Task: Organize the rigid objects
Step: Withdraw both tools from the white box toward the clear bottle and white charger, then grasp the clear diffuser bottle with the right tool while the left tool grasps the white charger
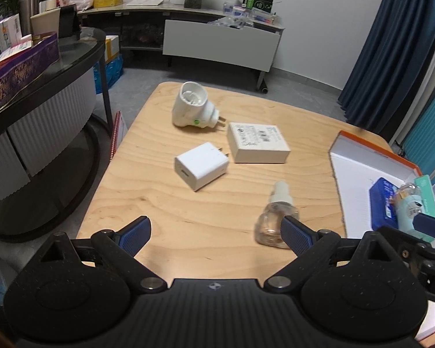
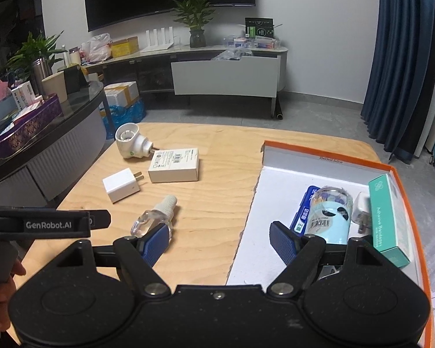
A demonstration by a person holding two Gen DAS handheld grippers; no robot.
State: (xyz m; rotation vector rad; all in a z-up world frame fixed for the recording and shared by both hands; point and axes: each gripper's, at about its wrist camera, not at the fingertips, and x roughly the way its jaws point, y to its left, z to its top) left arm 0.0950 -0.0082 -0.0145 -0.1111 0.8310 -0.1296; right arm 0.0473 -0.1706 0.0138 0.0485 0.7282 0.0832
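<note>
On the wooden table (image 1: pixel 165 214) lie a white plug-in heater (image 1: pixel 192 105), a white charger cube (image 1: pixel 201 166), a flat white box (image 1: pixel 258 142) and a clear refill bottle (image 1: pixel 275 217). The same four show in the right wrist view: heater (image 2: pixel 130 141), charger (image 2: pixel 121 185), box (image 2: pixel 174 164), bottle (image 2: pixel 155 215). My left gripper (image 1: pixel 214 236) is open and empty, its right finger beside the bottle. My right gripper (image 2: pixel 220 242) is open and empty over the edge of the orange-rimmed box (image 2: pixel 327 159), which holds a light-blue canister (image 2: pixel 330 217), a blue pack, a white plug and a teal carton (image 2: pixel 391 217).
A dark round counter (image 1: pixel 43 87) with a purple tray stands to the left of the table. A low TV bench (image 2: pixel 226 75) with plants and boxes runs along the far wall. Blue curtains (image 2: pixel 403 58) hang at the right. The orange-rimmed box also shows in the left wrist view (image 1: pixel 359 171).
</note>
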